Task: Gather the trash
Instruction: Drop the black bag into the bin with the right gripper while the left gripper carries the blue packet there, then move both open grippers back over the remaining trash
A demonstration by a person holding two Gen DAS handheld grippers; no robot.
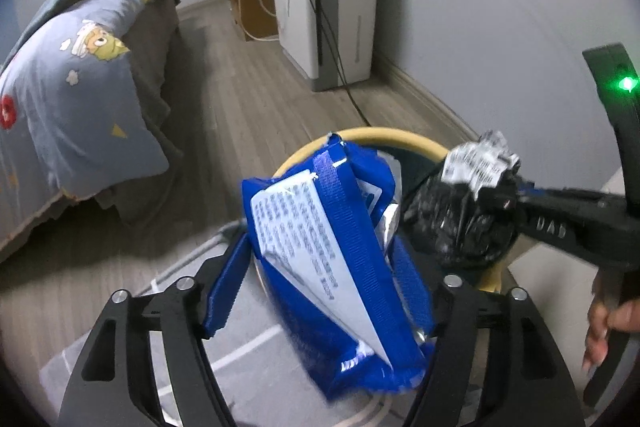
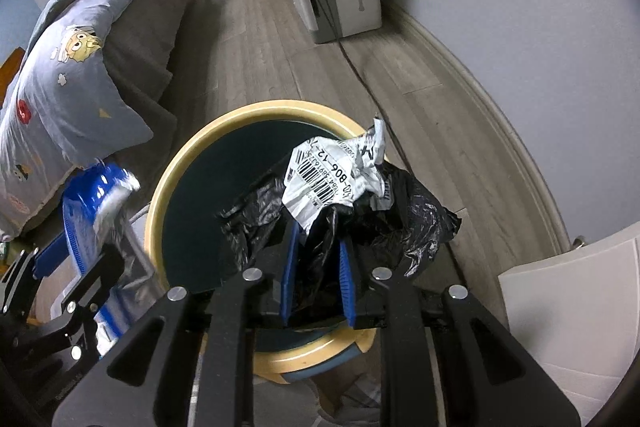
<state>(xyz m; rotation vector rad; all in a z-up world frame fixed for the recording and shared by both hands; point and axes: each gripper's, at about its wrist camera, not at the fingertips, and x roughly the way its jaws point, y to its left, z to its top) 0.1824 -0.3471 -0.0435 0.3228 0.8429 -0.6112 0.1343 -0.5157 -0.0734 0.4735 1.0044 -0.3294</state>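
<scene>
Both claws are loaded: the right gripper [image 2: 316, 283] pinches a crumpled black bag [image 2: 352, 223] above the bin [image 2: 176, 163], while the left gripper [image 1: 320, 291] clamps a blue wrapper [image 1: 332, 267] just beside its rim. Releasing over the dark middle should land each cleanly. Only the right view shows the bin's whole mouth; the left shows the wrapper's print.

Black slotted gripper [image 2: 318, 283] arms with silver screws, ribbed blue finger pads [image 2: 346, 281], one green light [image 1: 626, 83].
</scene>
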